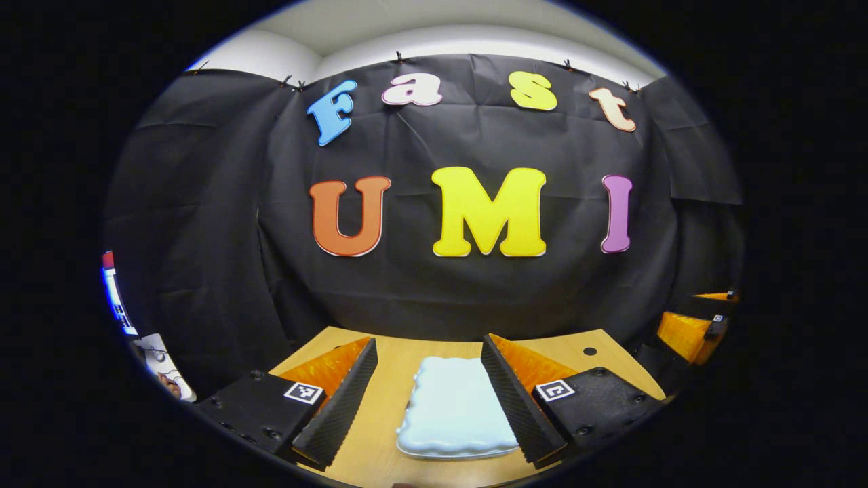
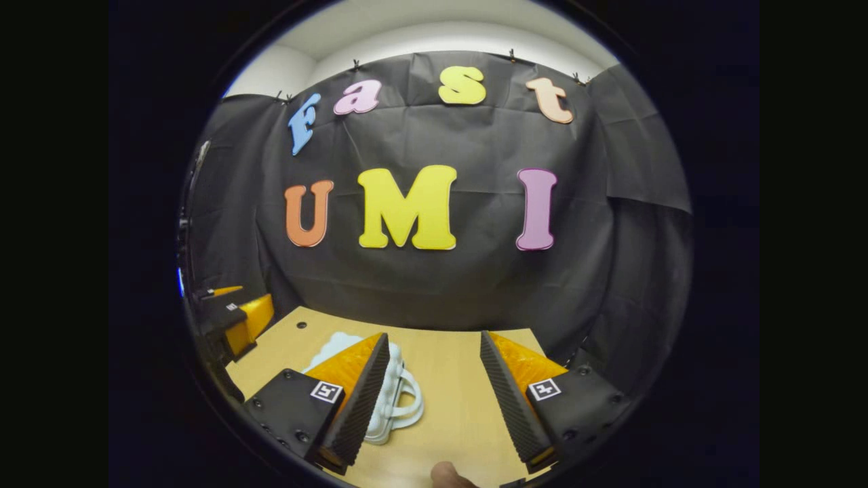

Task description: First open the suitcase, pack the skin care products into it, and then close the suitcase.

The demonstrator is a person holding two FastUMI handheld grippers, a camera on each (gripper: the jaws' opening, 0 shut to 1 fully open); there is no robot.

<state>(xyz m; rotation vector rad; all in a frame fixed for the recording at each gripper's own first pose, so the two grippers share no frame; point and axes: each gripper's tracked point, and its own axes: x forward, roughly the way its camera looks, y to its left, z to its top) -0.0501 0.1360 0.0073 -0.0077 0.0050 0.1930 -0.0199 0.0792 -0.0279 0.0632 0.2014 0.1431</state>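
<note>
**Wooden table, one white case**

A light wooden table (image 1: 393,407) stands against the black cloth wall. A closed white suitcase (image 1: 456,408) lies flat on it, its handle (image 2: 407,400) toward the right. A small round hole (image 1: 589,351) marks the far tabletop.

You have a pale, white-blue suitcase with a quilted, puffy shell (image 1: 456,407) lying closed on the light honey-coloured wooden table (image 1: 380,407), and its looped handle (image 2: 407,400) is the same plain white. Behind that suitcase hangs the matte black booth cloth (image 1: 475,298), creased and unpatterned, with a strip of off-white wall (image 1: 407,34) above it. A small dark round hole (image 1: 589,351) dots the table to the right of the suitcase.
</note>
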